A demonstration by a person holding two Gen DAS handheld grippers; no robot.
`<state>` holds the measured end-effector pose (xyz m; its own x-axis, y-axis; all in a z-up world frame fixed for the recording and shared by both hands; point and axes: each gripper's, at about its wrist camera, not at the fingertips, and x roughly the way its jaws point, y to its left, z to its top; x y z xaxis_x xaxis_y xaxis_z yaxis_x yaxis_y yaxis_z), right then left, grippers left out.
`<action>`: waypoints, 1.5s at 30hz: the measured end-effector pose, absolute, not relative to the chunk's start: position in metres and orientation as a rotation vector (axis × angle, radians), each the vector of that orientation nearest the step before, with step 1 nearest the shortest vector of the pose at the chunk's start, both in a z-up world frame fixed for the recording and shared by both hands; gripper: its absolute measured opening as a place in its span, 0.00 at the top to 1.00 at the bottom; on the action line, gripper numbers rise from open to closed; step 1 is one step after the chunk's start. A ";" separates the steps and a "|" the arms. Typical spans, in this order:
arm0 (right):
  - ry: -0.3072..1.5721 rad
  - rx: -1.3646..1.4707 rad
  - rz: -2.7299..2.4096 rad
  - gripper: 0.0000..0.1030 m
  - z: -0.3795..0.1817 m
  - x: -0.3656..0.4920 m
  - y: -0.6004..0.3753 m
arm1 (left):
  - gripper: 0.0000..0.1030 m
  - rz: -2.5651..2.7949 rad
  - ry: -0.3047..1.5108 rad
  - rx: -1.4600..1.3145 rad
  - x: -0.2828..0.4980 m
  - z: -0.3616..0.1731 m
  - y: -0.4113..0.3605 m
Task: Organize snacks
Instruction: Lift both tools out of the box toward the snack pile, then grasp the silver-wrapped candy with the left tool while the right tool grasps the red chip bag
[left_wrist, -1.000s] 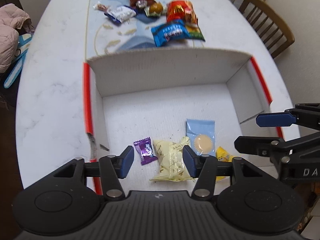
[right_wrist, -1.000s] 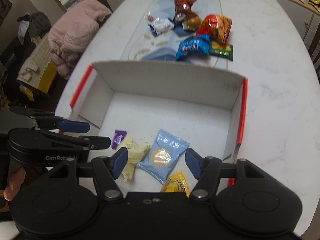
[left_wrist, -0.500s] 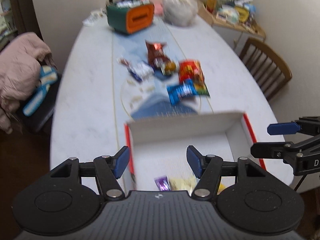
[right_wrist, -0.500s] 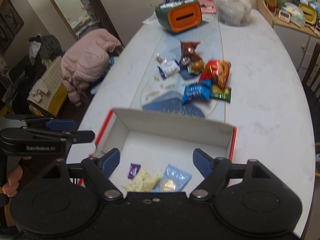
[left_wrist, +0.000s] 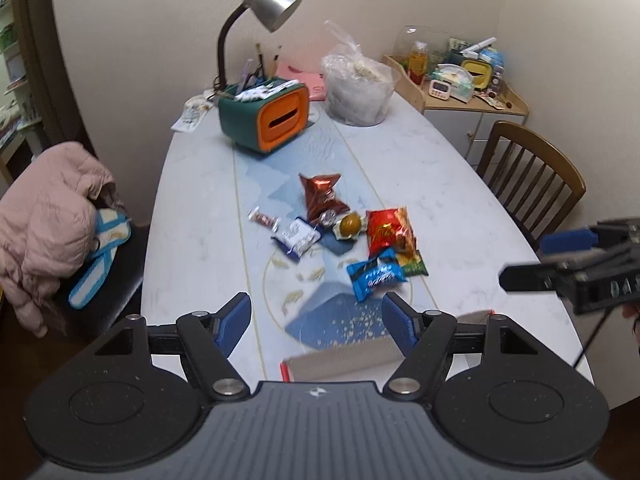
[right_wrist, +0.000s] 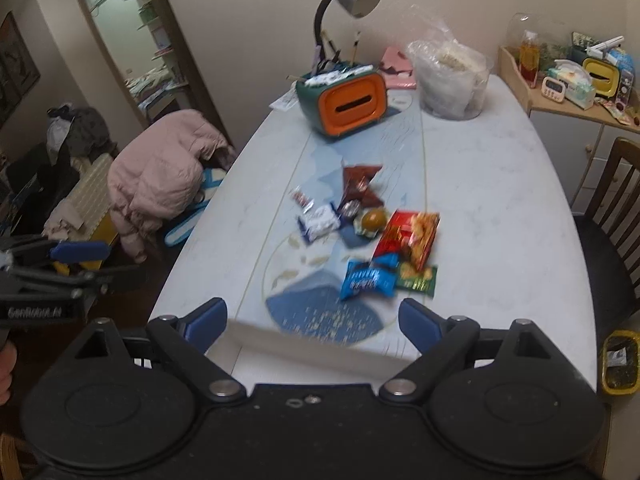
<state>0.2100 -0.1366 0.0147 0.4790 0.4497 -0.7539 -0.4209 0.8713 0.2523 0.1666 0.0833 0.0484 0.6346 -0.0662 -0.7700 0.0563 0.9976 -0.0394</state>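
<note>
Both tools hang above the desk's near edge, empty. The left tool (left_wrist: 316, 320) has its jaws opening, as does the right tool (right_wrist: 312, 320). The white box (left_wrist: 340, 360) sits below them at that edge; the loose snacks (left_wrist: 352, 236) lie mid-desk beyond it.

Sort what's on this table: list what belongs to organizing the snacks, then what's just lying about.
For the job:
- blue packet
- red chip bag
- green packet
- brown bag
- white-and-blue packet
- round golden snack
- cardboard box

Lying about:
- desk lamp
- orange-and-green organizer
- clear plastic bag
- pink jacket
</note>
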 end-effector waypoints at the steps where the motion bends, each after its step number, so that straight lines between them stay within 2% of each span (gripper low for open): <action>1: 0.924 0.041 0.524 0.07 0.017 0.216 -0.137 | 0.26 -0.080 0.881 -0.009 0.172 0.050 0.082; 8: 0.904 0.046 0.487 0.05 0.023 0.260 -0.137 | 0.15 -0.102 0.874 -0.013 0.214 0.055 0.083; 19: 0.953 0.029 0.413 0.05 -0.003 0.336 -0.138 | 0.15 -0.056 0.918 0.038 0.312 0.033 0.090; 34: 1.114 0.016 0.377 0.05 -0.094 0.417 -0.129 | 0.15 -0.102 1.067 0.139 0.398 -0.077 0.066; 45: 1.240 0.105 0.310 0.07 -0.167 0.455 -0.133 | 0.15 -0.059 1.173 0.016 0.461 -0.141 0.054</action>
